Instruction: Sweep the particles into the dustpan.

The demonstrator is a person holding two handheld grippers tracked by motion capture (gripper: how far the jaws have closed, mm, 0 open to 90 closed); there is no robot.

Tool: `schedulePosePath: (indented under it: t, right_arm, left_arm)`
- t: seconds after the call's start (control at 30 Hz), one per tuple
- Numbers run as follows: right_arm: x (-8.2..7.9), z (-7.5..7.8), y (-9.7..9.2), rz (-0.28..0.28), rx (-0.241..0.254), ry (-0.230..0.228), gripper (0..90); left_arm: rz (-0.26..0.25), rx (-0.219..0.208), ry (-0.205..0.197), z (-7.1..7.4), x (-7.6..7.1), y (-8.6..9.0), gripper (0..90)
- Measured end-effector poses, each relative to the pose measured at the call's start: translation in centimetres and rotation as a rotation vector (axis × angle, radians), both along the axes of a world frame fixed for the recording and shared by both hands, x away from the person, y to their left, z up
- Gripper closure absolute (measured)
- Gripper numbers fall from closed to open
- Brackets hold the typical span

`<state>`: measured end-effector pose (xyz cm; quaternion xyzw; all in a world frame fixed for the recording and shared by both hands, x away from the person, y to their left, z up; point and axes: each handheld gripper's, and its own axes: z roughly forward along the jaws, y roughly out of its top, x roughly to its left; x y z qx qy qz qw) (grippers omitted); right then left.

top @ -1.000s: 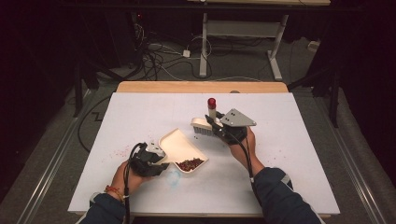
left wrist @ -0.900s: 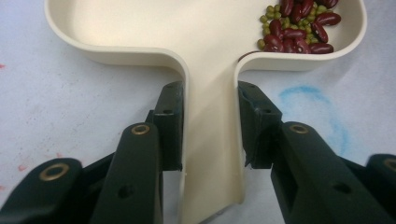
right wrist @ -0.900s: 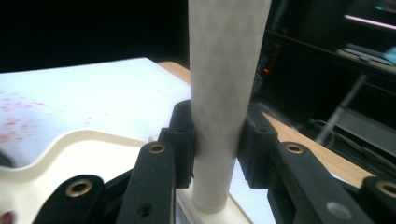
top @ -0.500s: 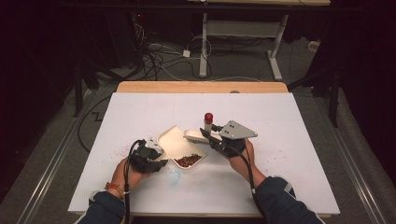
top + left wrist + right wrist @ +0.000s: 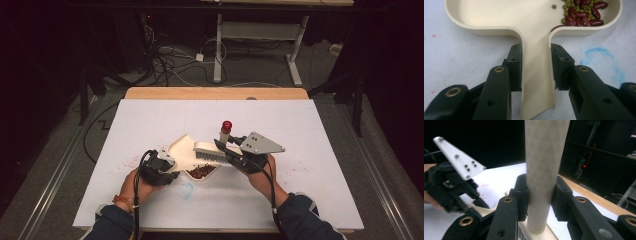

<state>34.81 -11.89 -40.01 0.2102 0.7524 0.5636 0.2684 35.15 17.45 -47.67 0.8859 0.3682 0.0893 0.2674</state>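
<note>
Dark floor with tangled cables and the legs of a metal frame lies beyond the far edge of the white surface (image 5: 310,130), which has a wooden strip along that edge and faint red and blue smudges toward its near-left part. Near the middle of the near half sits a cream dustpan (image 5: 186,150), its tray open toward the far-left corner and its handle pointing toward the near edge. The left hand-held gripper (image 5: 167,167) is clamped on that handle; in the left gripper view both black pads press the handle's (image 5: 535,75) two sides. A cream brush (image 5: 212,154) lies across the dustpan's right part, bristles downward, held above the tray. The right hand-held gripper (image 5: 227,150) is clamped on the brush handle; in the right gripper view the pale cylindrical handle (image 5: 544,170) stands upright between the two closed pads, and the left hand-held gripper (image 5: 454,190) shows farther off at the left with its grey plate. A small bottle with a red cap (image 5: 226,129) stands upright just beyond the brush. A heap of dark red beans (image 5: 200,171) mixed with small green ones lies in the dustpan's near-right corner; in the left gripper view the beans (image 5: 581,15) rest against the tray wall, one green bean apart from them.
</note>
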Motion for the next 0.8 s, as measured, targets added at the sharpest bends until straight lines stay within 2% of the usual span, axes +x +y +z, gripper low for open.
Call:
schedulePosePath:
  t: [0.13,0.2,0.27,0.33,0.37,0.5,0.8]
  right_arm:
    - [0.5,-0.7,0.1,-0.026,-0.036,-0.047,70.2]
    - [0.4,-1.5,0.5,-0.022,-0.071,-0.100,70.2]
    - [0.7,-2.2,0.9,-0.002,-0.093,-0.076,70.3]
    - [0.7,-2.5,1.1,0.019,-0.069,-0.054,70.2]
    - [0.6,-2.4,1.2,0.028,-0.080,-0.059,70.2]
    - [0.0,-2.3,1.3,0.066,-0.051,-0.009,70.2]
    - [-1.4,-1.9,2.1,0.107,-0.064,0.036,70.1]
  left_arm:
    - [-0.005,0.005,-0.008,0.1,-0.1,0.0,63.3]
    - [-0.008,0.005,-0.012,0.2,-0.2,0.0,63.3]
    - [-0.007,0.004,-0.012,0.2,-0.2,0.0,63.3]
    - [-0.007,0.009,-0.013,0.1,-0.2,-0.1,63.3]
    - [-0.007,0.010,-0.014,0.1,-0.2,-0.1,63.3]
    - [0.003,0.007,-0.016,0.1,-0.4,-0.1,63.3]
    - [0.008,0.005,-0.023,0.1,-0.3,-0.1,63.2]
